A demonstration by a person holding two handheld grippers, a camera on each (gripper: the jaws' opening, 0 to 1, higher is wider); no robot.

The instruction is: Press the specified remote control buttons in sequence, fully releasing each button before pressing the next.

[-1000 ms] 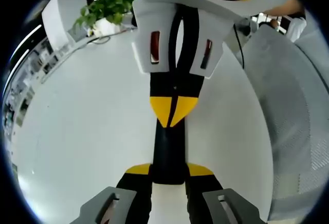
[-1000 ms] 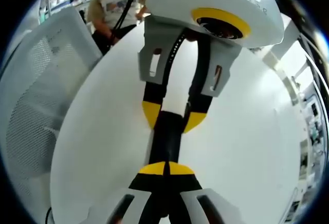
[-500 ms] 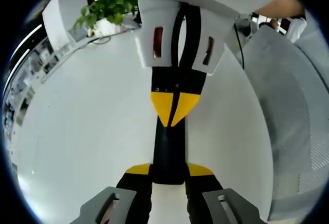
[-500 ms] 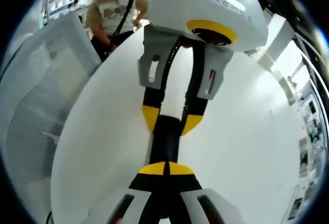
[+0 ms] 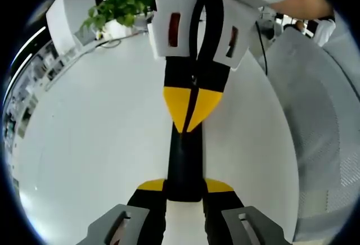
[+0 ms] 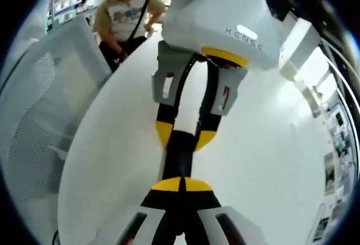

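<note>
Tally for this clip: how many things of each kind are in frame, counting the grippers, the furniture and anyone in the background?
Grippers: 2, the left gripper and the right gripper
Black remote: 1
White table: 1
Mesh chair: 1
Potted plant: 1
Person in the background: 1
Total: 7

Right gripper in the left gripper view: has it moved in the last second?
Yes. The right gripper has shifted slightly up the picture toward the plant; plant and table hold their places, so the camera stayed put.
</note>
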